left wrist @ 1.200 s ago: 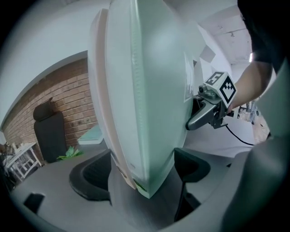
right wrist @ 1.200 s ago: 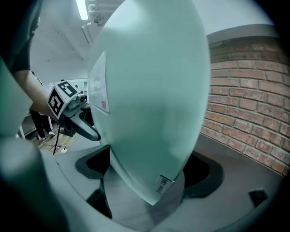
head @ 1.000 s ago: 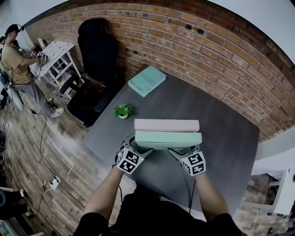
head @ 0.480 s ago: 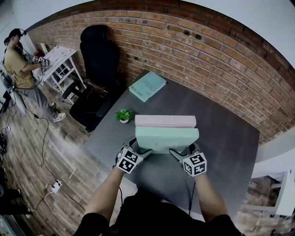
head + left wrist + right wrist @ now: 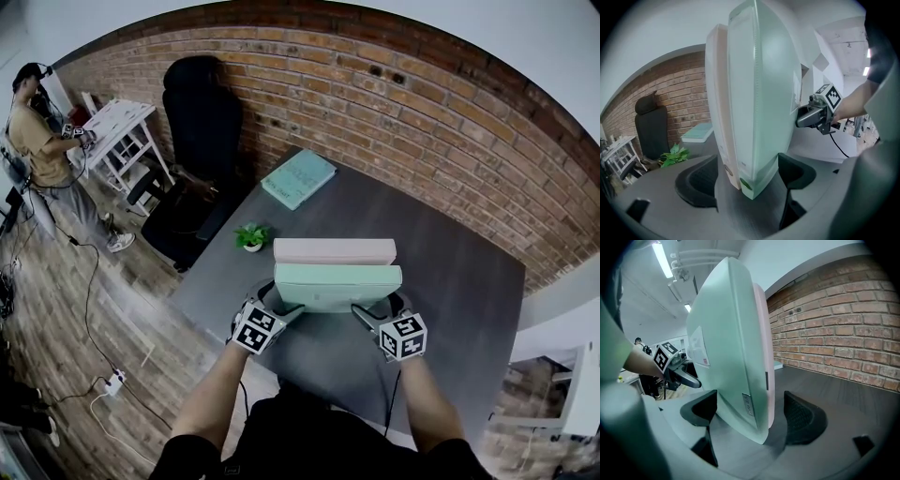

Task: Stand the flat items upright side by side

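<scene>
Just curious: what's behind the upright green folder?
A pink folder stands upright close behind the upright green folder; the head view shows only its top edge, its face being covered.

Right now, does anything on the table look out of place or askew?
Only the teal document case: it lies flat at the far corner of the table, while the pink document case and the mint document case stand upright side by side.
</scene>
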